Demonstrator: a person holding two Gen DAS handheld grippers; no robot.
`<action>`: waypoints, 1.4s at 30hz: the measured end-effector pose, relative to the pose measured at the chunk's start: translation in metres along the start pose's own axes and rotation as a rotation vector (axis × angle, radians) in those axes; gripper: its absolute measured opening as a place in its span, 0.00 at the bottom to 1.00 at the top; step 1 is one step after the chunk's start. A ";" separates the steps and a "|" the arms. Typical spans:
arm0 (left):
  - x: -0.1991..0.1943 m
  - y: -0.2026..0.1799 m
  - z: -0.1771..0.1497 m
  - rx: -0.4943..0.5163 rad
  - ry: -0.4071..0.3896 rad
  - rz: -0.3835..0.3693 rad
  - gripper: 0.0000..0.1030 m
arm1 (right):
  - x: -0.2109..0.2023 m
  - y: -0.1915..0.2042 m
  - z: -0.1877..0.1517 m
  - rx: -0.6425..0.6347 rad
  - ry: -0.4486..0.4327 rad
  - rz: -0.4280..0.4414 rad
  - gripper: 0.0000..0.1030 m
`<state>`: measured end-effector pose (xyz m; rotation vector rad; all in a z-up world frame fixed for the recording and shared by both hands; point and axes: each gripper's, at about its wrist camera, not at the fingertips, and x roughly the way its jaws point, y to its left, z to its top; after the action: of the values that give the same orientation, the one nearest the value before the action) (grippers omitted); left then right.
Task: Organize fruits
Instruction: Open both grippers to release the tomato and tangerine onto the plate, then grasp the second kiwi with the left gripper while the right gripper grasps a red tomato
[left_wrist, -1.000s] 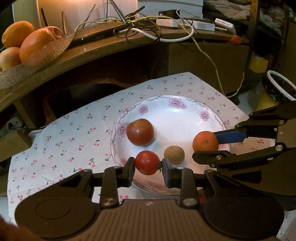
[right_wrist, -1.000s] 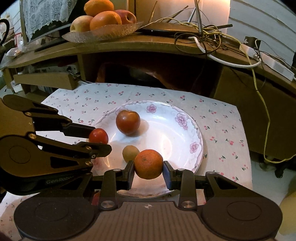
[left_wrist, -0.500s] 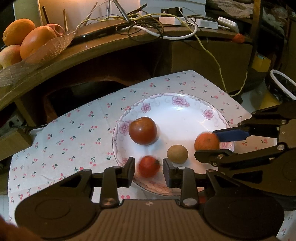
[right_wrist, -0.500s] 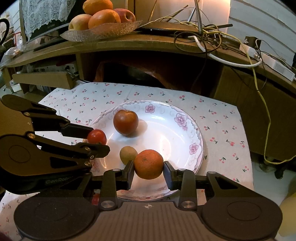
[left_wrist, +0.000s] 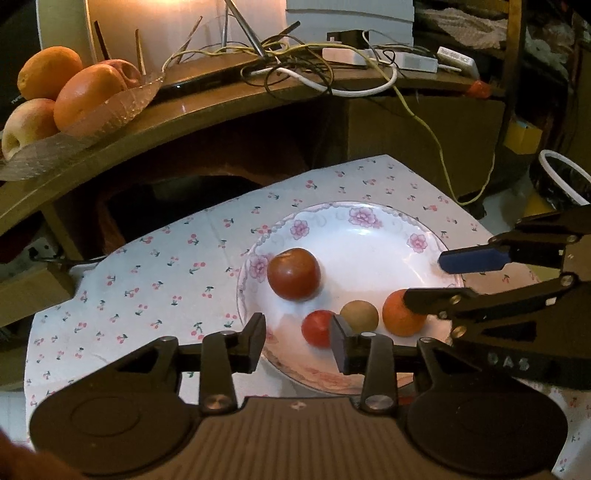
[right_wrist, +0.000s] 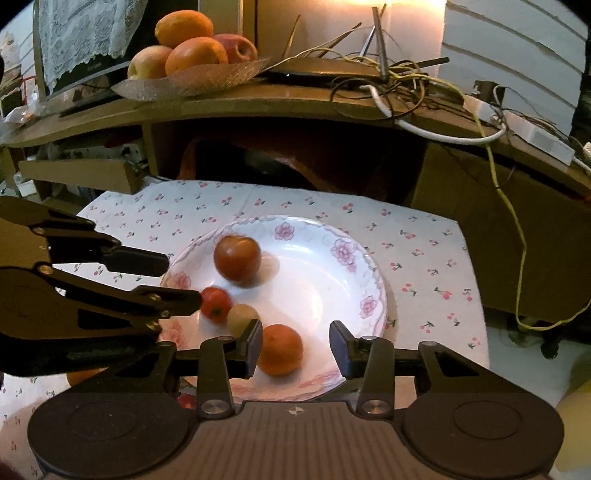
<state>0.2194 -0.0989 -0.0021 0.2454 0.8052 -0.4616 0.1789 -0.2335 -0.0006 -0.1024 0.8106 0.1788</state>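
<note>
The far half of the plate (right_wrist: 354, 266) lies bare; fruits (right_wrist: 236, 258) crowd the near half.

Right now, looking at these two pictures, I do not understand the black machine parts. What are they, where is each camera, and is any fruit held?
There is no robot here. A person holds one hand-held gripper in each hand, and a camera on each looks forward along its two fingers. One picture comes from the left gripper, the other from the right gripper; each also sees the other one from the side. On a cherry-print cloth stands a flowered plate with four fruits: a big tomato, a small tomato, a brown fruit and an orange. Both jaws have just been opening, so nothing is held: the small tomato and the orange lie free on the plate.
</note>
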 end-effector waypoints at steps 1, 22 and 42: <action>-0.001 0.000 0.000 -0.001 -0.001 0.001 0.42 | -0.001 -0.001 0.000 0.002 -0.002 -0.002 0.41; -0.033 -0.001 -0.024 0.055 0.007 -0.064 0.45 | -0.031 0.008 -0.019 -0.060 0.022 0.134 0.41; -0.056 0.018 -0.085 0.105 0.113 -0.140 0.45 | -0.016 0.045 -0.035 -0.161 0.123 0.242 0.41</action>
<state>0.1400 -0.0340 -0.0175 0.3158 0.9138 -0.6273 0.1343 -0.1969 -0.0143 -0.1684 0.9296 0.4700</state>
